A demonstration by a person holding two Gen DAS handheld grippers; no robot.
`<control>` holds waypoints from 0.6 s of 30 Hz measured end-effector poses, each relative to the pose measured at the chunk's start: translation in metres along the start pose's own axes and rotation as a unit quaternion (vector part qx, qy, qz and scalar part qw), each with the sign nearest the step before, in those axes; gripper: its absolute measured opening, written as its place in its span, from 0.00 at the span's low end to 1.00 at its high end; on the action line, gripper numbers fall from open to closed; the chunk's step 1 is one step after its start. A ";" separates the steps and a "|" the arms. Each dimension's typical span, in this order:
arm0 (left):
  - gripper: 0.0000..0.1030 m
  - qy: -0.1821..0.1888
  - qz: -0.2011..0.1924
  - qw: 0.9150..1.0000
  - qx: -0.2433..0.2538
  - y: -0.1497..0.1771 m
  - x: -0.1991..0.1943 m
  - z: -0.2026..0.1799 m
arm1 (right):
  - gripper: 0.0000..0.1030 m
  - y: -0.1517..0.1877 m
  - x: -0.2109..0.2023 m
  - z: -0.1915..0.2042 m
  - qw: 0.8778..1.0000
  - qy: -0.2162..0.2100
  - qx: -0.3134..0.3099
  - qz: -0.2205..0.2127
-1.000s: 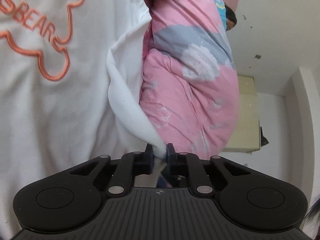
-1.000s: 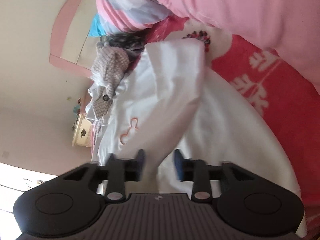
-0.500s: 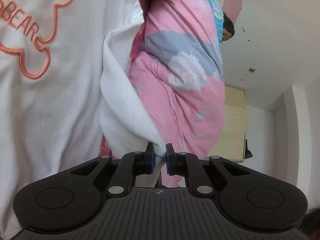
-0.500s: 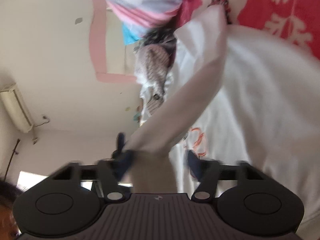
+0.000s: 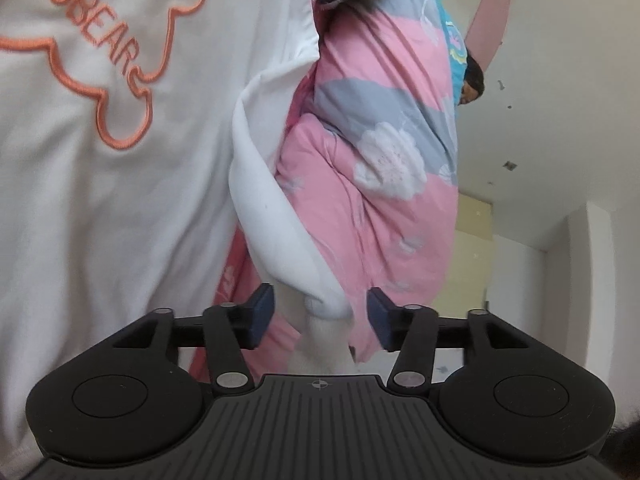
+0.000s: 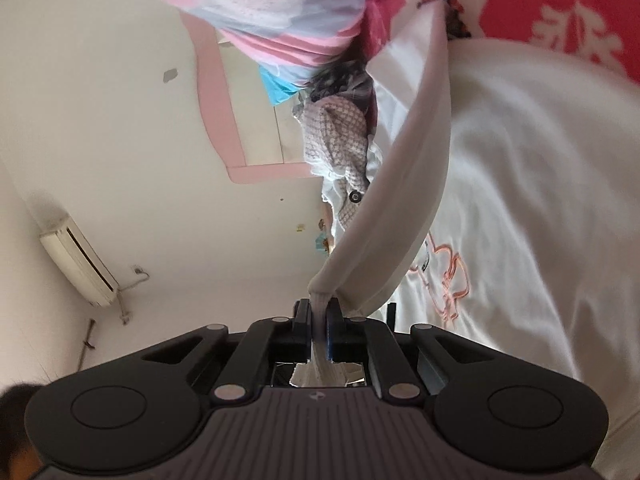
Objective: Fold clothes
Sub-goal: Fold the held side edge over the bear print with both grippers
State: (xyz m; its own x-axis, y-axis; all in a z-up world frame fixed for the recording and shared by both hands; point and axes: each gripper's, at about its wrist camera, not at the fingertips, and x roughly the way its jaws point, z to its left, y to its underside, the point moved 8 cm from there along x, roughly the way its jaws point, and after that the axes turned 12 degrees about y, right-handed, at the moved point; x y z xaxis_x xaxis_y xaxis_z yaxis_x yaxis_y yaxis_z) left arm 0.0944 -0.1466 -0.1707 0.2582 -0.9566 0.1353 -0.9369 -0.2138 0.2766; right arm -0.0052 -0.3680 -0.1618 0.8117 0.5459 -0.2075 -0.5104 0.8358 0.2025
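White sweatshirt [image 5: 120, 184] lies spread on the bed [image 6: 568, 12]. Left claw [image 5: 320, 312] opening, cuff loose between its pads. Right claw [image 6: 319, 320] pinches sleeve cuff [image 6: 320, 300]; carry sleeve across chest, keep taut.

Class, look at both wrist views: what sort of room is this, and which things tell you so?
Most likely a bedroom at home: a pink floral quilt, a wall-mounted air conditioner, and a red patterned bedspread under the white sweatshirt.
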 end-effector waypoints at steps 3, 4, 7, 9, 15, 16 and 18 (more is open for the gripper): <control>0.64 0.006 0.013 1.000 0.005 0.005 0.006 0.001 | 0.08 0.002 0.003 0.002 1.000 -0.020 0.017 0.009; 0.65 0.006 0.017 1.000 0.003 0.007 0.008 0.002 | 0.08 0.003 0.004 0.003 0.999 -0.025 0.021 0.013; 0.66 0.014 0.034 0.999 0.001 0.013 0.018 0.004 | 0.08 0.007 0.009 0.004 0.999 -0.027 0.026 0.024; 0.65 0.019 0.042 0.999 0.005 0.017 0.023 0.004 | 0.08 0.009 0.011 0.003 0.999 -0.016 0.024 0.029; 0.25 0.015 0.015 0.999 0.049 0.010 0.017 -0.005 | 0.08 0.001 -0.003 0.001 0.999 0.045 -0.023 -0.002; 0.22 0.009 0.011 0.998 0.053 0.008 0.015 -0.006 | 0.08 -0.001 -0.002 0.004 0.998 0.055 -0.032 -0.006; 0.15 -0.003 0.003 0.998 0.069 0.004 0.012 -0.010 | 0.08 -0.002 0.001 0.017 0.995 0.069 -0.067 -0.007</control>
State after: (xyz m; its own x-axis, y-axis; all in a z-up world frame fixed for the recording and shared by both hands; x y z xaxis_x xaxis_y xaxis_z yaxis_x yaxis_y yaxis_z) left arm 0.0958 -0.1570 -0.1586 0.2507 -0.9592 0.1309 -0.9622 -0.2319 0.1430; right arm 0.0013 -0.3702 -0.1462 0.7768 0.5291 -0.3415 -0.5398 0.8388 0.0716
